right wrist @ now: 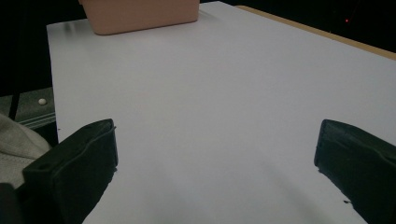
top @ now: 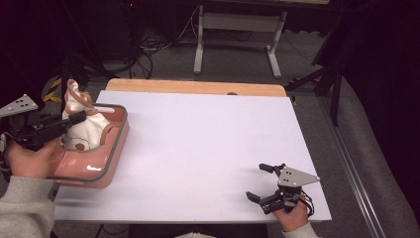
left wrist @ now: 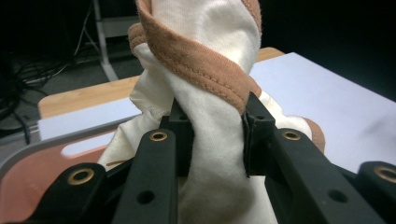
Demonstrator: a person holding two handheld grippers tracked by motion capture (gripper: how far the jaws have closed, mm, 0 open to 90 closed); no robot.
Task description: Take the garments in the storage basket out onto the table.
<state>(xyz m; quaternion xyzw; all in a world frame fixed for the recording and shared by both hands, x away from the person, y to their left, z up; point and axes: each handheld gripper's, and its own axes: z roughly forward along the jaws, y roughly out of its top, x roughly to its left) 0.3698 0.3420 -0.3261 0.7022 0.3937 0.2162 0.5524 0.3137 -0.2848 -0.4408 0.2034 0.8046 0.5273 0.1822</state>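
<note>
Lifting the cream garment [top: 81, 124] out of the pink basket [top: 111, 158] is where you stand: the cloth rises bunched above the rim at the table's [top: 208, 148] left edge, yet its lower folds sit inside the basket, so I judge the pull only begun, with the carry onto the white surface and any spreading left to do. Your left gripper [left wrist: 212, 135] is clenched on the garment, its jaws pinching a twisted neck of fabric just under the brown-trimmed hem [left wrist: 201, 70]. Your right gripper [top: 265, 182] rests near the table's front right corner, jaws spread wide, holding nothing, well apart from the basket.
</note>
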